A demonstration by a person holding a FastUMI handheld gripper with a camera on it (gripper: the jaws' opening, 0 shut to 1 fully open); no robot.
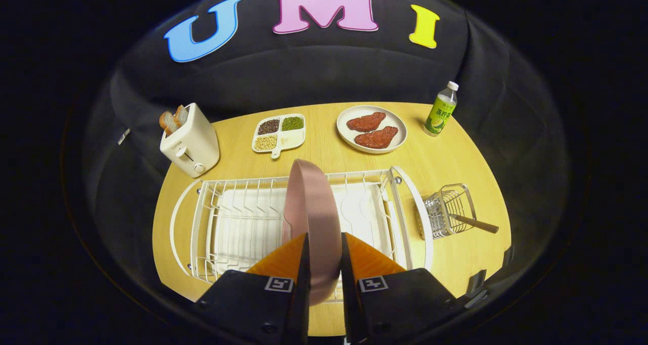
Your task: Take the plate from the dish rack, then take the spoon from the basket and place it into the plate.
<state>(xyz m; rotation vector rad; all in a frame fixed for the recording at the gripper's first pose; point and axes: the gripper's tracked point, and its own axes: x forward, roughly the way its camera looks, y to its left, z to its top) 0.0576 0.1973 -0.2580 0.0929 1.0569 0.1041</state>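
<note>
A pink plate (310, 208) stands on edge over the white wire dish rack (238, 218), seen nearly edge-on. Both fingers of my gripper (324, 243) press on its near rim, one on each side. Whether the plate still rests in the rack's slots I cannot tell. To the right of the rack, a small wire basket (448, 211) holds a spoon (473, 223) whose dark handle sticks out to the right over the wooden table.
Beyond the rack stand a white toaster (191, 141) with bread slices, a divided dish of beans (279, 132), a white plate with two red meat pieces (372, 128) and a green-labelled bottle (441, 109). Bare tabletop (455, 152) lies between the rack and those.
</note>
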